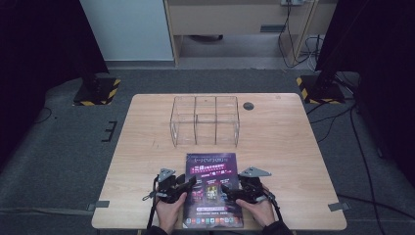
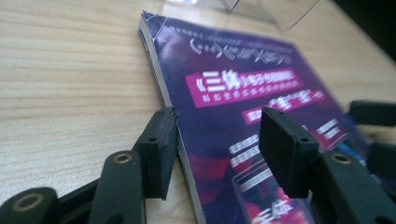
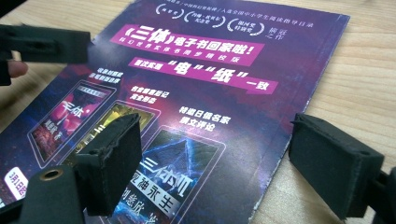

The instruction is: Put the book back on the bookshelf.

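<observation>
A purple magazine (image 1: 211, 188) lies flat near the table's front edge, its cover printed with pink banners and white text. My left gripper (image 1: 191, 183) is open at the magazine's left edge. In the left gripper view the magazine (image 2: 243, 88) runs between the jaws of the left gripper (image 2: 219, 122), one jaw on the wood beside the spine and the other over the cover. My right gripper (image 1: 226, 189) is open at the right side. In the right gripper view the right gripper (image 3: 212, 131) straddles the right edge of the magazine (image 3: 210, 70).
A clear acrylic box (image 1: 205, 120) with several compartments stands at mid-table, behind the magazine. A dark round grommet (image 1: 248, 105) sits in the wooden table (image 1: 288, 137) at the back. Bare wood lies left and right of the hands. Black stands and cables are on the floor beyond.
</observation>
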`<state>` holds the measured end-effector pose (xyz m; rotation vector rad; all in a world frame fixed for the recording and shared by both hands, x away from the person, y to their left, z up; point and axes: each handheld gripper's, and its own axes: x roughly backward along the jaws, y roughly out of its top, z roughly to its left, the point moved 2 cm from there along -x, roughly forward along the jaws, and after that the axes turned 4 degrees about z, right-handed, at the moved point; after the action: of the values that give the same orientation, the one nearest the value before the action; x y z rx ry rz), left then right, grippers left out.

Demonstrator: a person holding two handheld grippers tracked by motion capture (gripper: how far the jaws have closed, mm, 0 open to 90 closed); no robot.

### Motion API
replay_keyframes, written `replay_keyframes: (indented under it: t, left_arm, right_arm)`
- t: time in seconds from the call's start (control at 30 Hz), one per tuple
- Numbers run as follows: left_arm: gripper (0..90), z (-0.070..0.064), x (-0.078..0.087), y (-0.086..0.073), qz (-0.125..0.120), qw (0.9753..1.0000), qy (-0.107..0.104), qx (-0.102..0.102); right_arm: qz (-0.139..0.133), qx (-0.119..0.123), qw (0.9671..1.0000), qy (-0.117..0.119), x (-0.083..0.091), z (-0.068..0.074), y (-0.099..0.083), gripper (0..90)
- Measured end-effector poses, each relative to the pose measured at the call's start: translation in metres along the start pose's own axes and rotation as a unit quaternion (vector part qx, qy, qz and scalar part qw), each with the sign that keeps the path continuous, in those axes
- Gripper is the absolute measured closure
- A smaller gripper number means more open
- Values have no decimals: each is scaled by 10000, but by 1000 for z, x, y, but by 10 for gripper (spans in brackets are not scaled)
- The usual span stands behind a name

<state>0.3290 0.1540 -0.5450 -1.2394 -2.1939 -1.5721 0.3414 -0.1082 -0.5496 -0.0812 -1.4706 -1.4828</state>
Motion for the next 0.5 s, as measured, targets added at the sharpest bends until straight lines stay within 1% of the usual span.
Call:
replay_keyframes:
  t: [0.03, 0.07, 0.1, 0.13, 0.17, 0.2, 0.23, 0.27, 0.3, 0.33, 0.37, 0.43, 0.47, 0.5]
  left_arm:
    - [489, -1, 4, 2, -111, 9997, -227, 74]
    - [508, -2, 6, 3, -152, 9991, -396, 90]
    - [514, -9, 5, 3, -84, 9969, -785, -17]
    - [506, -9, 5, 3, -84, 9969, -785, -17]
    - [496, -18, 2, 0, 5, 9965, -756, -369]
    - [477, -21, 1, 0, 61, 9961, -676, -557]
    - [465, -21, 1, 0, 61, 9961, -676, -557]
    - [465, -22, 1, -1, 74, 9959, -616, -664]
    - [451, -19, -1, 1, 165, 9956, -658, -639]
    - [437, -19, -1, 1, 165, 9956, -658, -639]
    - [425, -17, -3, 1, 221, 9958, -600, -656]
    - [428, -15, -6, 1, 270, 9953, -636, -682]
    - [421, -15, -7, 3, 309, 9944, -647, -781]
    - [411, -15, -7, 3, 309, 9944, -647, -781]
  right_arm:
    - [-7, -15, 10000, 13, 0, 0, 0, 173]
    - [-8, -15, 10000, 9, 0, 0, 0, 174]
    - [-6, -8, 10000, 6, 0, 0, 0, 174]
    - [-2, -6, 10000, 19, 0, 0, 0, 179]
    - [-7, -16, 10000, 28, 0, -1, 0, 182]
    - [-10, -18, 10000, 37, 0, -1, 0, 182]
    - [-4, -39, 10000, 44, 0, -1, 0, 182]
    - [-4, -39, 10000, 44, 0, -1, 0, 182]
    - [-14, -55, 10000, 63, 0, -1, 0, 183]
    - [-14, -55, 10000, 63, 0, -1, 0, 183]
    - [-11, -62, 10000, 69, 1, -1, 0, 184]
    - [-10, -58, 10000, 68, 1, -1, 0, 184]
    - [-11, -66, 9999, 78, 1, -1, 0, 185]
    - [-11, -63, 9999, 81, 1, -1, 0, 186]
